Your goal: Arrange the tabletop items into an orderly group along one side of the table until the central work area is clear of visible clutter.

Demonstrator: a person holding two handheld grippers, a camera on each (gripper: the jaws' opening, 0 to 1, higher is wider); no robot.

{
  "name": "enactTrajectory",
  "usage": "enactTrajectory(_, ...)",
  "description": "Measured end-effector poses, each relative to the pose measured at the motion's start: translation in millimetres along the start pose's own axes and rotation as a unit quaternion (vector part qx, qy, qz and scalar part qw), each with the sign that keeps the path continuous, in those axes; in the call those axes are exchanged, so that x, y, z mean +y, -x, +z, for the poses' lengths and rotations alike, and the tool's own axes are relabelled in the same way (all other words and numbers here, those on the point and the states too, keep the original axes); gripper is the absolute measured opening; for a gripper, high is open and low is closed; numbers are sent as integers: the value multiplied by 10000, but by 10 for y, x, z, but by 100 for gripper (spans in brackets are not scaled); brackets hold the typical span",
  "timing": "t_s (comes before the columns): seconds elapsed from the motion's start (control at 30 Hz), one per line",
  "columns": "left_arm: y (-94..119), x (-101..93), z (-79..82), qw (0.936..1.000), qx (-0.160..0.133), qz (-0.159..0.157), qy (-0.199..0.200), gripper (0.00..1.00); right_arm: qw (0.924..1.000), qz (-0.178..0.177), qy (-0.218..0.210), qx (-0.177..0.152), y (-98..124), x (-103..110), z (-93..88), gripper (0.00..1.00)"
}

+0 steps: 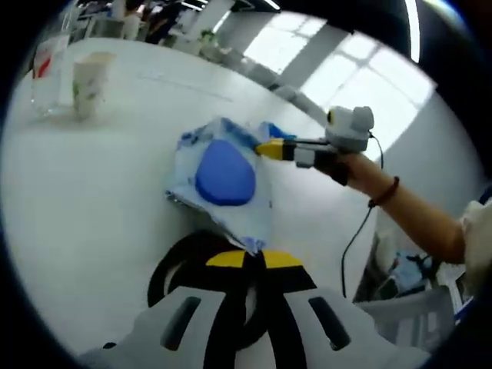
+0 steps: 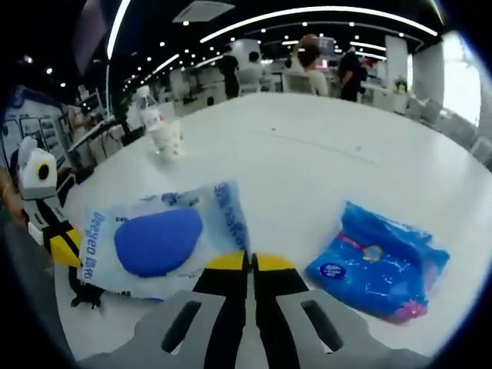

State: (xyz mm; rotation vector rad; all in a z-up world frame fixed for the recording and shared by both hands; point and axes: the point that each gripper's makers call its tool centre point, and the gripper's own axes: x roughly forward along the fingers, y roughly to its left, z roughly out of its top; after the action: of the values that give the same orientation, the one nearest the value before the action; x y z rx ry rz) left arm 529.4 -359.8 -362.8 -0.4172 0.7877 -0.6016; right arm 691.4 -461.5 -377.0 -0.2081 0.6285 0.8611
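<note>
While both tools (image 2: 248, 265) pinch it, wipes pack (image 2: 165, 242) spans lengthwise between them

The left gripper (image 1: 255, 260) has its yellow-tipped jaws pressed together, pinching the near corner of a packet. The right gripper (image 2: 250, 263) is likewise closed on the opposite edge; in the left gripper view a hand (image 1: 355, 165) and bare forearm extend behind it.

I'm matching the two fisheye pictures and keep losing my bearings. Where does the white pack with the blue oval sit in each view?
Left gripper view: white pack with the blue oval at centre, just beyond that view's own jaws.
Right gripper view: same pack, lower left.
Shared landmark: the paper cup on the white table.
</note>
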Motion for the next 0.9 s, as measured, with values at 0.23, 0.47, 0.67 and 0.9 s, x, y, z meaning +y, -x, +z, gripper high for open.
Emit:
enactTrajectory(0.23, 172, 38, 194, 9999, -127, -30, 19, 0, 9999, 11, -14, -124, 130, 41, 100, 1)
enactTrajectory(0.47, 297, 62, 390, 9994, -349, -2, 7, 0, 9995, -28, -147, -281, 305, 59, 232, 1)
enactTrajectory(0.67, 410, 144, 527, 9987, -508, 30, -13, 0, 9987, 19, -299, -418, 441, 127, 276, 1)
enactTrajectory(0.9, 493, 263, 758, 9972, -707, 182, -133, 0, 9961, 54, -675, -571, 568, 209, 313, 1)
